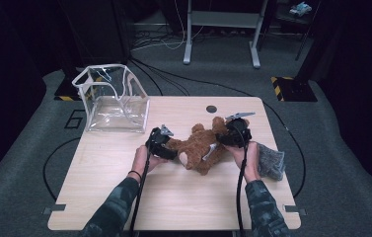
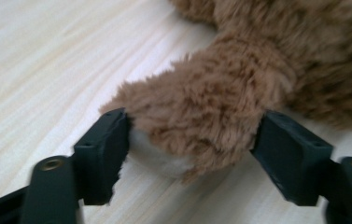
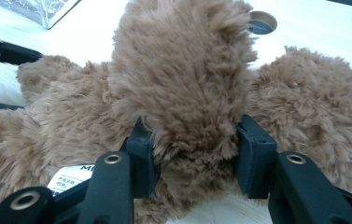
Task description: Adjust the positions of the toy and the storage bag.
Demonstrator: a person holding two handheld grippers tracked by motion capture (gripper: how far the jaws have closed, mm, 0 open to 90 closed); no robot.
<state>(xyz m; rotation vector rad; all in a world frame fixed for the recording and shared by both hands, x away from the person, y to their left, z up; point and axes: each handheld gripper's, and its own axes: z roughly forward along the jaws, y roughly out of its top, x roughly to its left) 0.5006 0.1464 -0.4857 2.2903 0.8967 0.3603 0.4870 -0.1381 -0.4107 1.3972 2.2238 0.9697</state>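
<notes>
A brown teddy bear [image 1: 203, 145] lies on its side in the middle of the wooden table [image 1: 173, 197]. My left gripper [image 1: 171, 148] comes at it from the left. In the left gripper view its jaws [image 2: 192, 140] stand on either side of a furry paw [image 2: 197, 107] with a pale sole, both pads touching the fur. My right gripper [image 1: 223, 140] is at the bear's right side. Its pads [image 3: 192, 158] pinch a thick upright limb [image 3: 183, 70], and a white label [image 3: 71, 179] shows beside the left jaw.
A clear plastic bag [image 1: 114, 98] with white edging stands open at the table's back left. A grey cloth [image 1: 272, 163] lies by the right hand near the right edge. A round cable hole [image 1: 211, 108] sits behind the bear. Cables and a desk frame are on the floor beyond.
</notes>
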